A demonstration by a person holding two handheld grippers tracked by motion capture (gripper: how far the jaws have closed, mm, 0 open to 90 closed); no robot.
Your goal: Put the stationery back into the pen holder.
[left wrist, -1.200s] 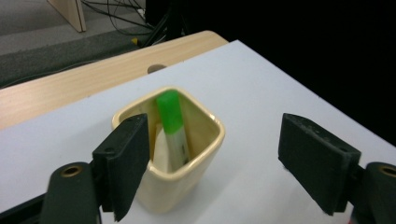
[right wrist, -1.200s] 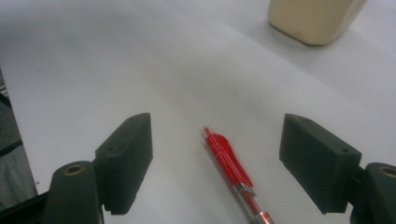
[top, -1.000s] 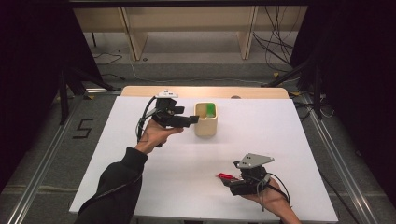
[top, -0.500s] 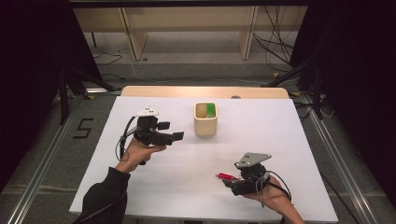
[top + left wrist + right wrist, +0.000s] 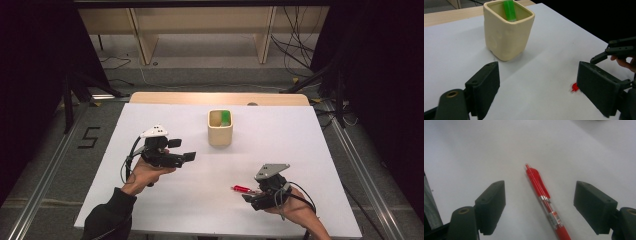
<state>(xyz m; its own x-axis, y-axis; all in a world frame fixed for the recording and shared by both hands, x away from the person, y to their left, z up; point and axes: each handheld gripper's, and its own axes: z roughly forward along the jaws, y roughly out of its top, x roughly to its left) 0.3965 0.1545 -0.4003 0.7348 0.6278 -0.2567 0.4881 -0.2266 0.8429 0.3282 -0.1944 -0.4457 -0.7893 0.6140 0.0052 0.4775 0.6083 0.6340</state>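
White tabletop (image 5: pixel 300 150) bears my red pen (image 5: pixel 543 200) flat between my right gripper's (image 5: pixel 540 210) wide-open jaws—long axis apparently along them—while my left gripper (image 5: pixel 537 92), open and empty, sits well apart.

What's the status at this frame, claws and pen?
Left claw open, empty, short of cup. Right claw open, straddling red pen lying flat on table. Green marker in cup. Nothing blocking pen.

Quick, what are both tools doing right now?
Left tool: open, holding nothing.
Right tool: open around the red plastic pen, not gripping it.
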